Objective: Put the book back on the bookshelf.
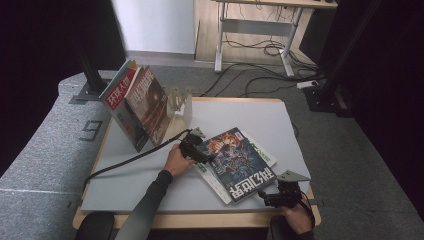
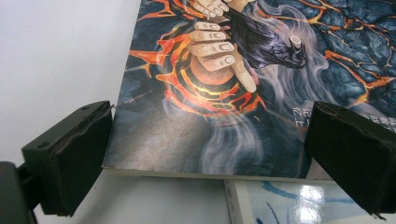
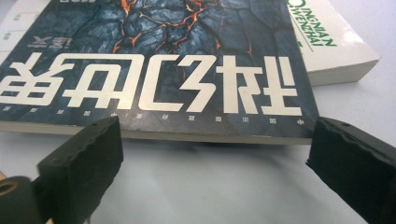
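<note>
Both tongs gape at the dark magazine.
The dark magazine (image 1: 238, 162) lies on a white one (image 1: 261, 152) on the table (image 1: 280, 120); left tongs (image 1: 206, 156) and right tongs (image 1: 266, 198) stand wide at opposite edges; a clear rack (image 1: 180, 102) props two magazines (image 1: 137, 105).

A dark lava-patterned magazine (image 1: 239, 161) lies flat, askew atop a white magazine (image 1: 261, 151).

A dark long sleeve was worn on the left arm (image 1: 150, 200). Each gripper was fitted with black, blocky jaws, a grey three-cornered plate (image 1: 292, 176) and a black trailing cable (image 1: 130, 159).
</note>
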`<action>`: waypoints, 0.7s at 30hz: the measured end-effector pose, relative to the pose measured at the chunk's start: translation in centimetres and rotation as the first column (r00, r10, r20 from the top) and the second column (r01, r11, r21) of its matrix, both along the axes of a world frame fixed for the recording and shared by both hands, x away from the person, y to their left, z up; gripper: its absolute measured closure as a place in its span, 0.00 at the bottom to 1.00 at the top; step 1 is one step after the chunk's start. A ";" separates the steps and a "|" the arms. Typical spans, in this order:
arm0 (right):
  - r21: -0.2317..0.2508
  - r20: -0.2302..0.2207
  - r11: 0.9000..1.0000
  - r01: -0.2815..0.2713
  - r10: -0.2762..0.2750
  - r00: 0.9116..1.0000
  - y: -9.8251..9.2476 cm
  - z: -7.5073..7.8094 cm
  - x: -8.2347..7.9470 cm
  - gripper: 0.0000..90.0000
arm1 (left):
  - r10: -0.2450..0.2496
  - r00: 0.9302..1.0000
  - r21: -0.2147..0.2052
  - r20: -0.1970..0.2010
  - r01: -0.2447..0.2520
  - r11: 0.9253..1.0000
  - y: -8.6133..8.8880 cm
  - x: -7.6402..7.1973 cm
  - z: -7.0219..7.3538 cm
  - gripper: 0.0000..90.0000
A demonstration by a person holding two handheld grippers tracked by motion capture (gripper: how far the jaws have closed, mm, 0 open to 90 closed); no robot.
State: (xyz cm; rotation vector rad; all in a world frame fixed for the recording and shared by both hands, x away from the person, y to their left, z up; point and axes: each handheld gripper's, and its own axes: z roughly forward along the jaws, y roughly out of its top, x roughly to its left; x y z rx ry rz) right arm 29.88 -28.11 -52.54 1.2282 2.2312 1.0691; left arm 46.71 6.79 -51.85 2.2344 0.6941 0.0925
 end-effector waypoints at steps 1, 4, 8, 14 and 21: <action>0.004 0.000 1.000 0.001 -0.001 1.000 0.0 0.0 0.0 0.01 | 0.000 1.000 0.003 -0.003 0.000 1.000 0.0 0.0 0.0 0.02; 0.011 -0.002 1.000 0.004 -0.004 1.000 0.0 -0.1 0.2 0.00 | -0.002 1.000 0.014 -0.007 0.003 1.000 0.0 -0.2 0.1 0.02; -0.001 0.003 1.000 0.006 -0.006 1.000 0.2 -0.1 0.4 0.00 | -0.007 1.000 0.041 -0.003 0.007 0.999 0.1 -0.6 0.3 0.01; 0.024 0.000 1.000 -0.009 0.009 1.000 -0.3 -0.1 1.2 0.00 | -0.003 1.000 0.080 0.004 0.002 0.997 0.2 -1.6 0.6 0.00; 0.038 -0.009 0.999 -0.028 0.028 1.000 -0.5 0.0 2.1 0.00 | 0.001 1.000 0.051 -0.027 0.000 0.999 1.2 -2.3 0.4 0.00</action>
